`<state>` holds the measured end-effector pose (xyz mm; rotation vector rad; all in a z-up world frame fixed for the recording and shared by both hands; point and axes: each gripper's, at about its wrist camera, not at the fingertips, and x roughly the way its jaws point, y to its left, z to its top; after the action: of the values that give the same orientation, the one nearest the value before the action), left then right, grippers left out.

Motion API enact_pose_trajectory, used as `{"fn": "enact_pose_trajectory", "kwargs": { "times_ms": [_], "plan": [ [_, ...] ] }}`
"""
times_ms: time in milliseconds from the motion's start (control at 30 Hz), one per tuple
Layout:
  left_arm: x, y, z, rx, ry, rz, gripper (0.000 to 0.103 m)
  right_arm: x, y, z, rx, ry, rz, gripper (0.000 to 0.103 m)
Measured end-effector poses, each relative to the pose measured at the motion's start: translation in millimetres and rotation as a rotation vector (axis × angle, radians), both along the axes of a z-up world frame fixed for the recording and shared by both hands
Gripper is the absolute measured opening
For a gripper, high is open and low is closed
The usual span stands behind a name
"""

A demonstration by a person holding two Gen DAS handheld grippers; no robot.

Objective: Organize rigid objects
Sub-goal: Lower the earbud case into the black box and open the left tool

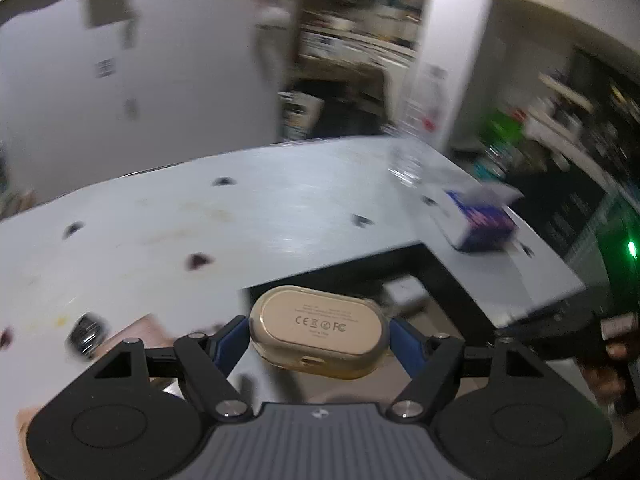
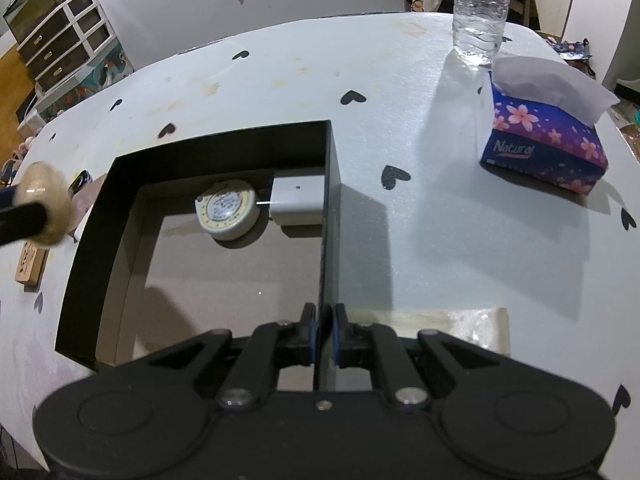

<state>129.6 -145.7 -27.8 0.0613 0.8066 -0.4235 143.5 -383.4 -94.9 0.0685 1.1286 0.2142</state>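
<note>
A gold earbud case (image 1: 320, 330) rides crosswise between the jaws of the left gripper (image 1: 318, 340), its long axis running from one blue pad to the other and its printed underside facing the camera. The jaws stand about half open, closed only as far as the case allows, and grip it at its two rounded ends. The case hangs in the air, with the black box (image 2: 208, 148) lying ahead of and below these jaws, toward their right side; background blur suggests the hand is in motion.

The right gripper (image 2: 324, 332) has its jaws nearly shut, pinching the near end of the box's right-hand wall, which runs straight away from them. From this side the left gripper and its case appear at the far left, above the box's outer left edge, so the left hand is the one placed to make the drop, probably a short carry inward over the wall and a release onto the cardboard floor.

Inside the box, against the far wall from the right jaws, sit a round white tin (image 2: 228, 210) and a white adapter (image 2: 298, 200), side by side and just about touching; the floor nearer the jaws is bare.

The white tabletop (image 2: 420, 240), printed with small black hearts, also carries a tissue box (image 2: 544, 144) and a water bottle (image 2: 480, 12) well off to the right, and a small wooden block (image 2: 30, 264) left of the box. Drawers and shelving crowd the room behind.
</note>
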Motion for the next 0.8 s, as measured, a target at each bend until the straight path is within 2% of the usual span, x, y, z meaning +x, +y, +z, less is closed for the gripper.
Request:
{"fn": "enact_pose_trajectory", "kwargs": {
  "times_ms": [167,300,467,667,800],
  "plan": [
    [21.9,-35.0,-23.3,0.161,0.025,-0.203,0.076,-0.4,0.2,0.0,-0.001,-0.001,0.003,0.009],
    [39.0,-48.7,-46.5,0.315,0.034,-0.308,0.076,-0.7,-0.4,-0.1,0.004,-0.002,0.002,0.009],
    [47.2,-52.2,-64.8,0.450,0.040,-0.446,0.076,-0.5,-2.3,-0.2,0.012,-0.001,0.001,0.009],
    [56.9,-53.6,-70.3,0.530,0.045,-0.561,0.076,-0.6,-3.4,0.0,0.019,0.001,-0.003,0.009],
    [59.1,-55.6,-73.7,0.544,0.039,-0.617,0.076,-0.5,-3.7,0.0,0.022,0.003,-0.004,0.009]
  ]
}}
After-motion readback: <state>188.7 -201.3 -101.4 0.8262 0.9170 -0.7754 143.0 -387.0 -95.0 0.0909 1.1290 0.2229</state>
